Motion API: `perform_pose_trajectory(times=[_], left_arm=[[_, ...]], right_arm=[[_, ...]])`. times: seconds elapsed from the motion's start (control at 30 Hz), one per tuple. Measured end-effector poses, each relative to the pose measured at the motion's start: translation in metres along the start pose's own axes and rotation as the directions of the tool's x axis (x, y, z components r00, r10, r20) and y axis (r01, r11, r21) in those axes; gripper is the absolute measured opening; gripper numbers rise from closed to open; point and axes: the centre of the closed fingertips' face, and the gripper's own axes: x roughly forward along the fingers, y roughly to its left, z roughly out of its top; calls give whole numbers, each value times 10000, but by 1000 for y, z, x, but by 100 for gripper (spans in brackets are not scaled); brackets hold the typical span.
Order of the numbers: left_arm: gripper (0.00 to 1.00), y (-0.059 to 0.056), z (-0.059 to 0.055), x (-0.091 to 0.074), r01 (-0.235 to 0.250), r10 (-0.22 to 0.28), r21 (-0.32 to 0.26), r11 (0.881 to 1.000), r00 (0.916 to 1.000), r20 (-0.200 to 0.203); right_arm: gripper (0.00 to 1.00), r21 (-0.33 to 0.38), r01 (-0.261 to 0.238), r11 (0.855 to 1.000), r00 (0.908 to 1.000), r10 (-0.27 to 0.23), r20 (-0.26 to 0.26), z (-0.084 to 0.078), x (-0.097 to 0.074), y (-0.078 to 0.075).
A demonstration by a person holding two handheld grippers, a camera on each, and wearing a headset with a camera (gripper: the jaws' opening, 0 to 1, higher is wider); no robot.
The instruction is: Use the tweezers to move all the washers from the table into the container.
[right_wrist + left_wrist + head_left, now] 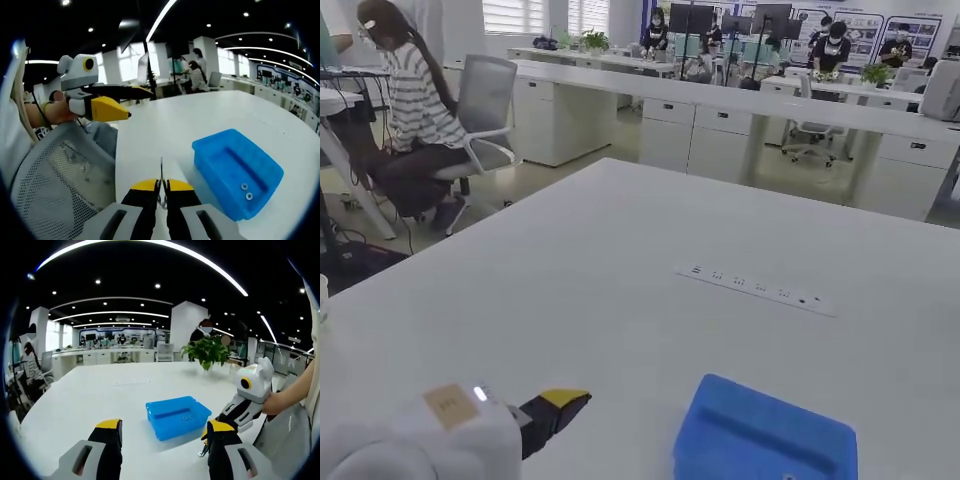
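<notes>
- left tongs (164, 426) — jaws wide apart, holding nothing. They hover over the bench (620, 260) w/ the container straight ahead.
- container (176, 416) — blue, open-topped, on the bench btwn the two tongs. Two washers (244, 186) already lie on its floor. Whether more lie loose on the bench, can't tell.
- right tongs (161, 184) — jaws together, clamped on the tweezers (161, 170). These stick straight fwd over the bench, just short of the container's wall, and the tips look bare.
- Risk, left side: the idle left tongs sit near the container. A careless swing rightward could prob. nudge it off its spot.
- Risk, middle: a tweezer tip catching the container wall on the way in could shove the tray or knock a washer loose outside it.
- Risk, right side: the tweezers are thin & held only by the pinch. Pressing the tip hard on the bench may twist them in the jaws, and a flat washer on a smooth top could flick away.
- Room, left & far: lots of bare bench, w/ only a power strip (760, 290) well beyond the container.
- Room, right: the bench edge runs close beside the right tongs, w/ a mesh chair (65, 170) just past it. A washer dropped here likely goes over the edge.
</notes>
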Motion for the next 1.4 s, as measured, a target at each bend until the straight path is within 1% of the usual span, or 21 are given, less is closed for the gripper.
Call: perform_pose_trajectory(times=[0.3,0.4,0.57,0.73,0.77,0.8,0.87,0.9,1.03,1.1,1.2,1.23,1.27,1.3,1.37,1.4], left_arm=[[69,0,0,0,16,-16,16,10000,10000,-8],[69,0,0,0,16,-16,-15,10000,10000,13],[69,0,0,0,13,-13,28,10000,10000,-3],[69,0,0,0,10,-10,51,10000,10000,-30],[69,-1,0,0,12,-12,49,10000,10000,-31],[69,-1,0,0,12,-12,58,10000,10000,-32],[69,-1,0,0,25,-24,67,10000,10000,-50],[69,-1,0,0,26,-26,76,10000,10000,-53],[69,0,0,1,5,-5,61,10000,10000,-53],[69,0,0,1,19,-19,31,10000,10000,-23],[69,-1,1,1,43,-43,13,10000,10000,-5],[70,-1,1,1,47,-47,20,10000,10000,-5],[70,-1,0,1,40,-40,49,10000,10000,-25],[70,-1,0,1,21,-21,39,10000,10000,-32],[70,0,1,1,26,-26,-11,10000,10000,4],[70,0,1,1,35,-35,-29,10000,10000,13]], right_arm=[[3,-128,-98,9999,9999,97,-83,0,1,4],[3,-652,-81,9978,9996,63,-288,-2,1,6],[3,-660,-76,9978,9996,58,-285,-2,1,5],[3,-709,53,9975,9996,-74,-284,-2,2,3],[3,-1048,60,9945,9961,-152,-871,-11,1,2],[3,-1027,52,9947,9992,-92,-379,-2,4,5],[3,-1084,-22,9941,9987,-33,-509,-4,4,7],[3,-1103,6,9939,9989,-58,-465,-4,5,7],[3,-702,186,9974,9995,-203,-233,-2,6,1],[2,-627,143,9979,9997,-156,-199,-1,7,1],[2,-1021,166,9946,9994,-195,-273,-1,9,1],[2,-981,229,9949,9994,-253,-233,0,9,0],[2,-750,247,9969,9996,-258,-138,1,10,-1],[1,-156,297,9994,9996,-297,35,2,11,-3],[1,239,373,9990,9991,-377,175,3,11,-6],[1,594,365,9976,9990,-378,222,3,11,-7]])
